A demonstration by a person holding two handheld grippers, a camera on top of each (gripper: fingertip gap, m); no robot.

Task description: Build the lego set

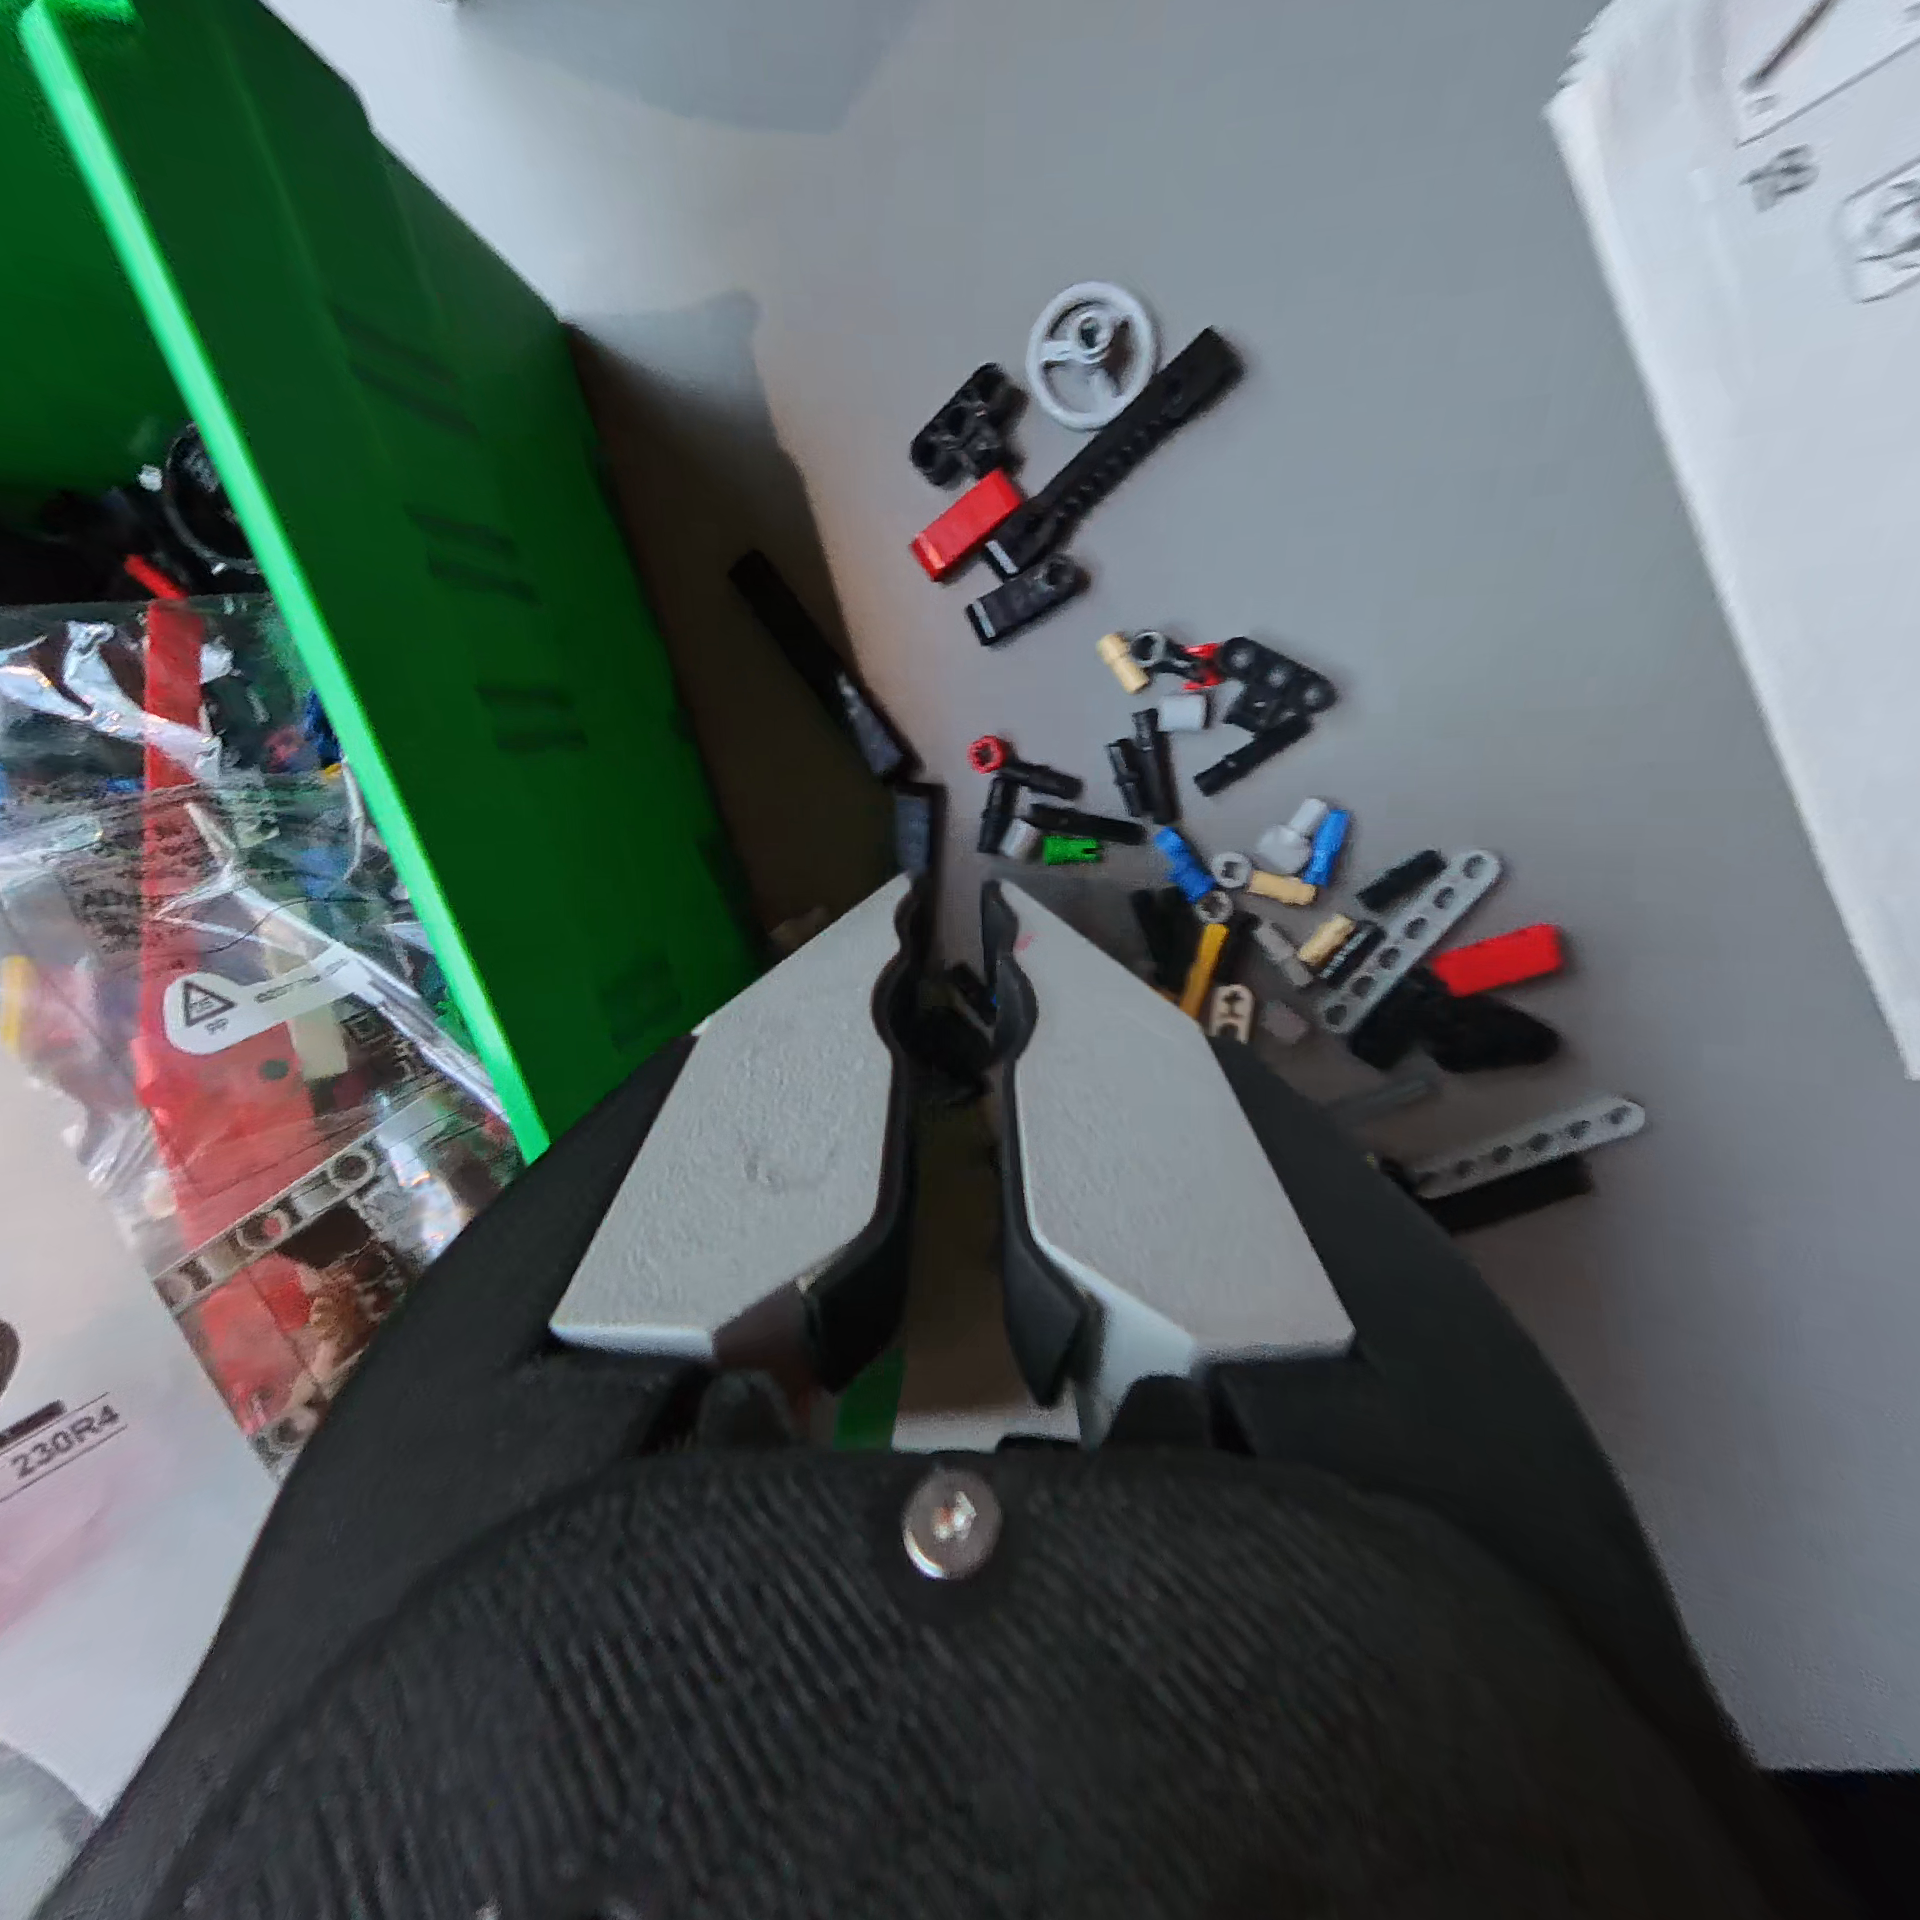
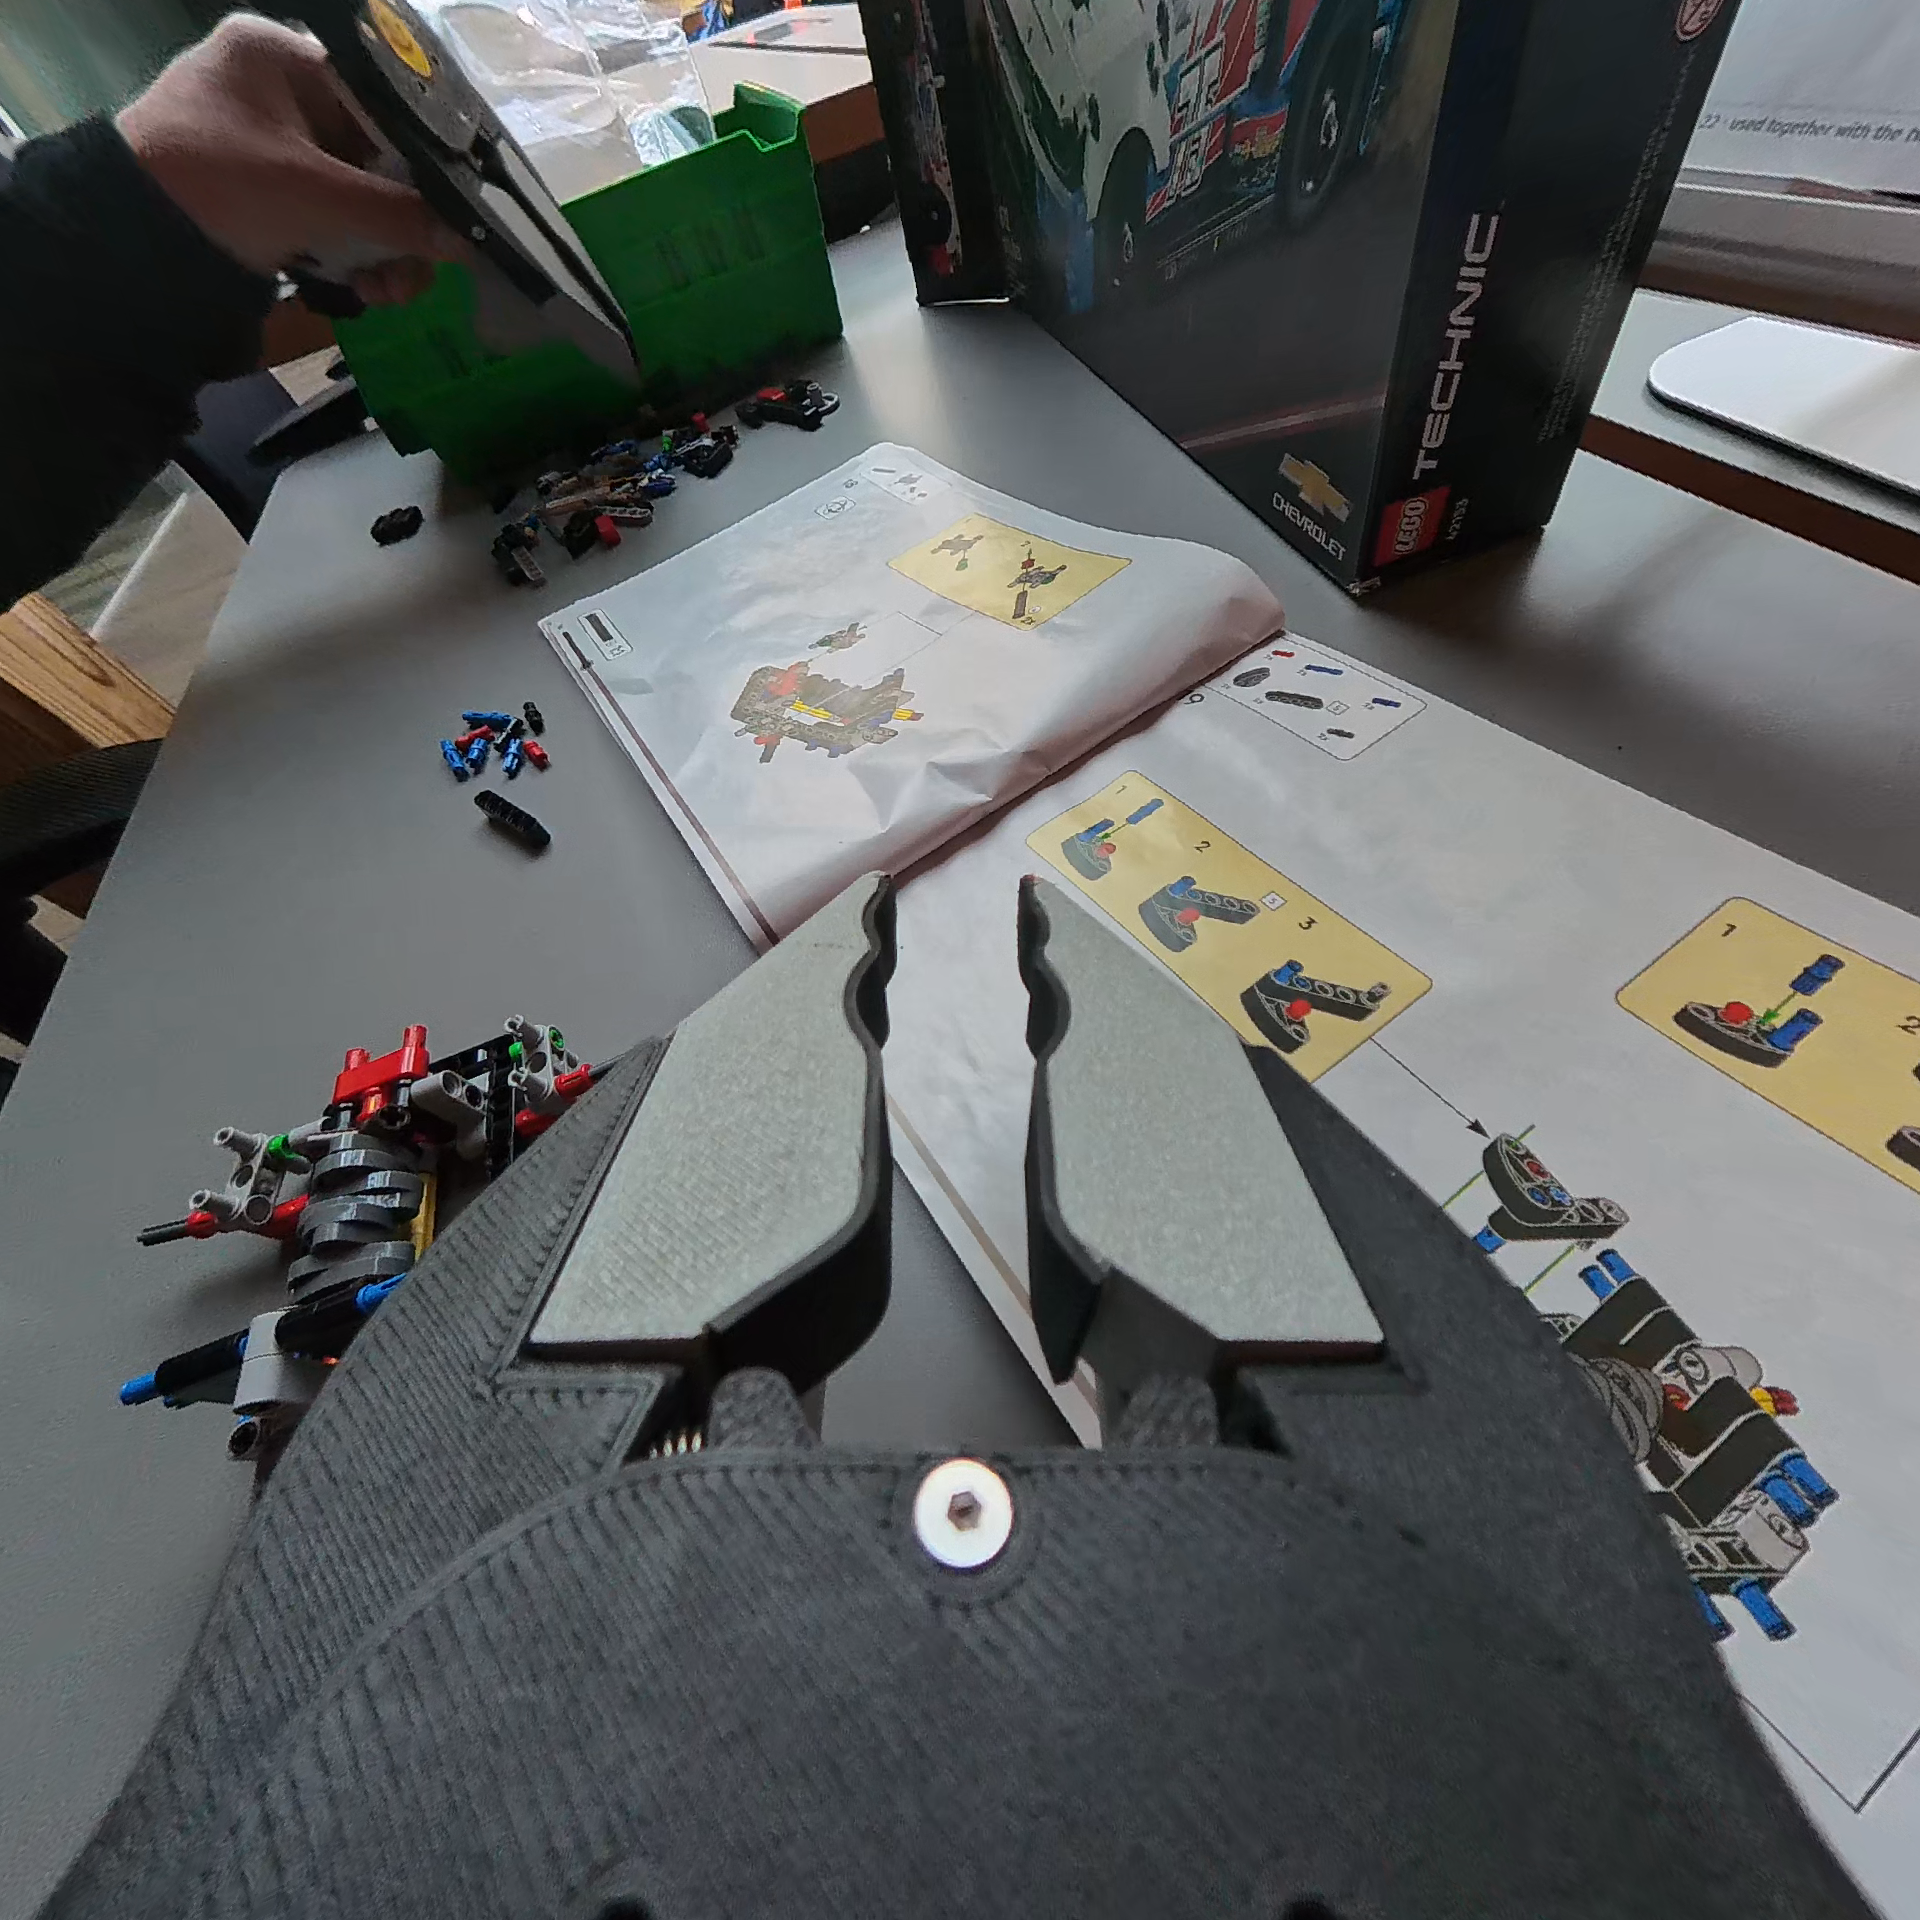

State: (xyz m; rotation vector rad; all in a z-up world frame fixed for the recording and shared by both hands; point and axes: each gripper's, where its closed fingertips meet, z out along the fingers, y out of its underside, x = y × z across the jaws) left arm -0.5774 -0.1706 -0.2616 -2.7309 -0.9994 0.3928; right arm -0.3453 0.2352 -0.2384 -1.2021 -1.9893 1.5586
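In the left wrist view, my left gripper (image 1: 954,894) is clenched on a small black piece (image 1: 961,1013) beside the green bin (image 1: 416,582); a weak pinch may drop it among the loose pieces (image 1: 1226,831) right of the bin.

In the right wrist view, my right gripper (image 2: 956,899) hangs released over the manual (image 2: 1195,935) on the grey table (image 2: 343,914), the part-built model (image 2: 353,1174) left of the manual.

The left wrist view looks steeply down, close over the loose parts (image 1: 1226,810) beside the green bin (image 1: 416,582). The right wrist view sits low, facing across the table (image 2: 312,935). Both views share that pile (image 2: 623,478), bin (image 2: 717,260) and manual (image 2: 935,665).
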